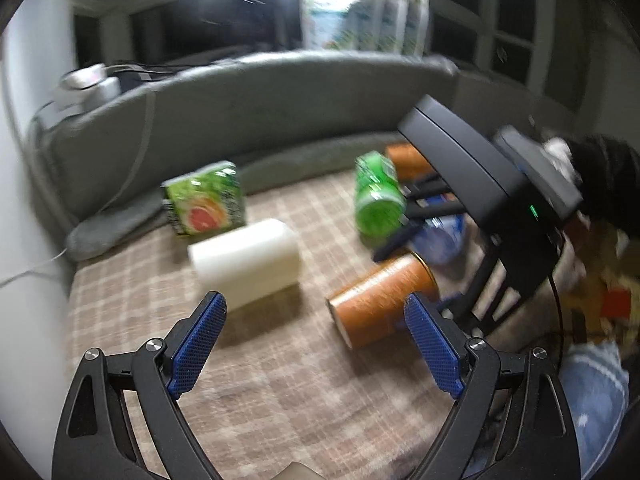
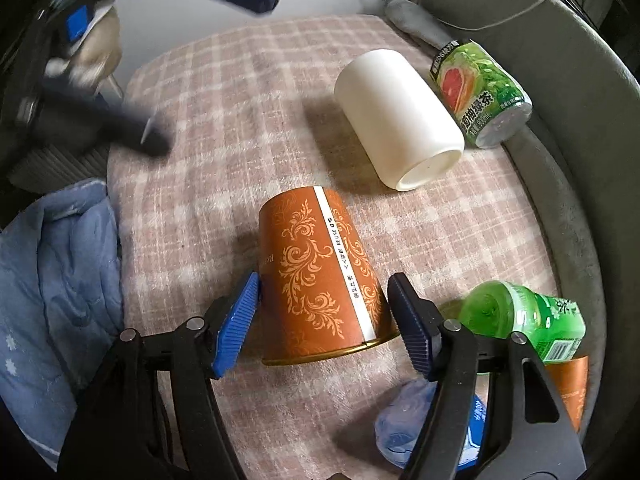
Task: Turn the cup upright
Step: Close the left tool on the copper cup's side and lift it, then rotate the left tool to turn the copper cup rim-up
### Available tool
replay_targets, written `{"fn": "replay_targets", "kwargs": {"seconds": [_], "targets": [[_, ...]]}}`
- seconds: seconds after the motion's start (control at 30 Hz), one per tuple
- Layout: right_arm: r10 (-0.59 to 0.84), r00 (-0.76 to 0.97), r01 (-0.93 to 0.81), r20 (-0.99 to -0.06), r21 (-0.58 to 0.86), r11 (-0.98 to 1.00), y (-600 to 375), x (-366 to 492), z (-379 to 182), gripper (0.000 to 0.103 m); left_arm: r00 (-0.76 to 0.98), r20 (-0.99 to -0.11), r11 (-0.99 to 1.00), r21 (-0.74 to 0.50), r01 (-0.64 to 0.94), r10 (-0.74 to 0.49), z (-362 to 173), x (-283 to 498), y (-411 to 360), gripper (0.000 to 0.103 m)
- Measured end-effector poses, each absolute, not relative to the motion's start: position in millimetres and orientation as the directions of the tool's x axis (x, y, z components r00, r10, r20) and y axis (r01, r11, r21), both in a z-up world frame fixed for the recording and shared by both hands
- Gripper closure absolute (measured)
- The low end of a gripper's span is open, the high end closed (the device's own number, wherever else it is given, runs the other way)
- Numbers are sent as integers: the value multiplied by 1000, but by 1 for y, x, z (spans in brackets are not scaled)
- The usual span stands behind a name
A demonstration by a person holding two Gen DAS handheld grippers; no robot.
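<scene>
An orange paper cup (image 2: 316, 276) with a swirl pattern lies on its side on the checked blanket, rim toward the right wrist camera. My right gripper (image 2: 324, 292) is open with its blue pads on either side of the cup near the rim; the left pad touches or nearly touches the cup wall. The same cup shows in the left wrist view (image 1: 380, 300). A white cup (image 2: 400, 120) also lies on its side, farther off; it shows in the left wrist view (image 1: 246, 262). My left gripper (image 1: 316, 312) is open and empty, above the blanket in front of both cups.
A green tea can (image 2: 484, 92) lies by the white cup. A green bottle (image 2: 524, 316) lies at the right over a second orange cup (image 2: 572, 384). A clear blue bottle (image 2: 404, 420) lies near. A grey padded rim (image 2: 560, 160) bounds the blanket (image 2: 224, 120). Blue cloth (image 2: 56, 280) lies left.
</scene>
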State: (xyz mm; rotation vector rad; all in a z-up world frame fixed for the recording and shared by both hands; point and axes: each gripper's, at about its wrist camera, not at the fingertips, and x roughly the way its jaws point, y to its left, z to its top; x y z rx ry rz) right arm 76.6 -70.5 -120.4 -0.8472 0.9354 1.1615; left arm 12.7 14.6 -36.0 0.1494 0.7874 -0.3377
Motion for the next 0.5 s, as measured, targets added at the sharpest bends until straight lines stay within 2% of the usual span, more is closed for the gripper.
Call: {"fn": "replay_targets", "kwargs": {"seconds": [0.07,0.33,0.5], "targets": [[385,139,-975,-912,-57,215,-75,76,-114,27,632,-736,915,42,402,-244,-36,13,5,12],[549,248,-889,-798,37,456,-161,75,-67,25,517,-808,760,140,634,-282,-38,22,-41,12],[573,340,-796,-746,97,597,-217,64,-54,24,431,-873,631,205,748,-228,-55,37,-76,12]]}}
